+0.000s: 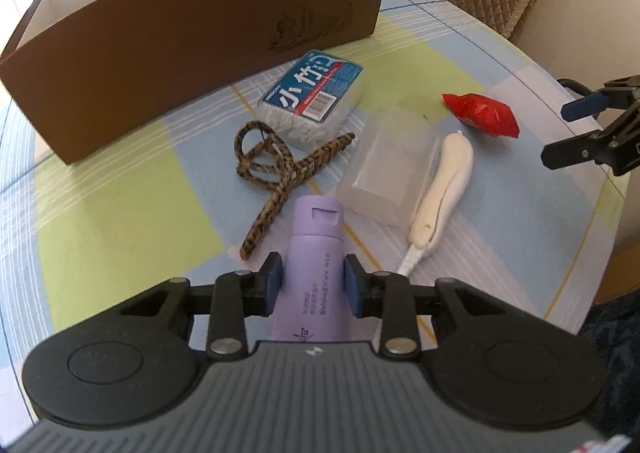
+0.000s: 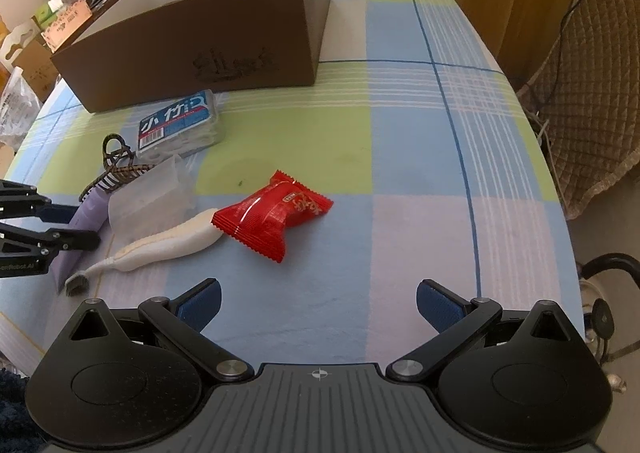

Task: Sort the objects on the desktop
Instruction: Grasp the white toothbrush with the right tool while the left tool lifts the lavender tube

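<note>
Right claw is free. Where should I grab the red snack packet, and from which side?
Grip the red snack packet across its pinched middle, coming straight down from above with the open right claw. It lies flat on the tablecloth and is narrowest there. Its left end sits against the white brush, so stay right of that.

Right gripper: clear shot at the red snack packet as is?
Probably yes. The right gripper is open and the red snack packet lies ahead of it on bare tablecloth. Only the white brush touches the packet's left edge; the left gripper is busy with the purple tube.
</note>
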`<state>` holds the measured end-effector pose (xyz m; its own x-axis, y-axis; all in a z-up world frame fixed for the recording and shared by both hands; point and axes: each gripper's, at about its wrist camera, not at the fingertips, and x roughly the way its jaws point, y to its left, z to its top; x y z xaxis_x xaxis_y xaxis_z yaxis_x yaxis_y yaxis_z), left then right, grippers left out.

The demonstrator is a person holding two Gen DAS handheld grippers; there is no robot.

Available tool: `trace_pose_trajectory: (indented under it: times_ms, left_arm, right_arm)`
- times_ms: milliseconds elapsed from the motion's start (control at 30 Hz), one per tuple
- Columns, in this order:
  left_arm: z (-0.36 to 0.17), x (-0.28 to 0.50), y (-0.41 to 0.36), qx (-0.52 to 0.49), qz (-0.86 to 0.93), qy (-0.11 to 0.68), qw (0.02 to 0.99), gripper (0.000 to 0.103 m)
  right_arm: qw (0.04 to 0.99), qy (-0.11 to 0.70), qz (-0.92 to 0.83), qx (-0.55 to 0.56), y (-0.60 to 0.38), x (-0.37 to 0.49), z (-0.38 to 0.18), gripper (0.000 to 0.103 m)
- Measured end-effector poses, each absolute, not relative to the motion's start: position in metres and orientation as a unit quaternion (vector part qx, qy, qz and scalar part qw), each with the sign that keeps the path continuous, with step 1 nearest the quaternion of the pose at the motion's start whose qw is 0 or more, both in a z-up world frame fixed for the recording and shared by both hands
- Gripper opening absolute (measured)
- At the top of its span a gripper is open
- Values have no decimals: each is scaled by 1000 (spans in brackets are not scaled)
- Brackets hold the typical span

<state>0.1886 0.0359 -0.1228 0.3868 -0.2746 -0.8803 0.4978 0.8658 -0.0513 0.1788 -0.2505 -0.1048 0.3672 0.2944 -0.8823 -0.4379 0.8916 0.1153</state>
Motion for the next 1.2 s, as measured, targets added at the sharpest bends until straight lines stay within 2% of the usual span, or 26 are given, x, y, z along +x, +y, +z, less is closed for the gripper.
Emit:
trace_pose_trajectory:
  times_ms: [267,500,567,633,733,1000,1100,1133,1200]
  left_arm:
    - [-120,167,67,91,-184,517,831,28]
    - [-119,159,114,44,-89,528,844,28]
    - [-119,158,126,33,-68,529,845,28]
    - [-118,154,136,23,-50,530,846,28]
    - [-118,147,146,7,-32,529,848,28]
    - [-115,129,160,-13,-2,526,850,28]
    - [-114,123,163,-16,5,526,850,28]
    - [-114,122,164,-18,7,526,850,28]
    - [-114,120,165,-21,10,526,850,28]
  right_arm:
    - [823,488,275,-93,-233,176,-101,101]
    - [805,419,394,-148,-200,165,-92,101]
    - [781,402,439,-189,-185,159,-93,92]
    - [753,392,475,-231,-171,154,-97,64]
    - [714,390,510,-278,-155,149,-109,44]
    - [672,347,547,-358,-137,141,-132,43]
    - [650,365,558,-365,-131,139,-134,24]
    - [645,373,560,-363,-130,137,-134,20]
    - [640,374,565,-361,-127,132,-135,20]
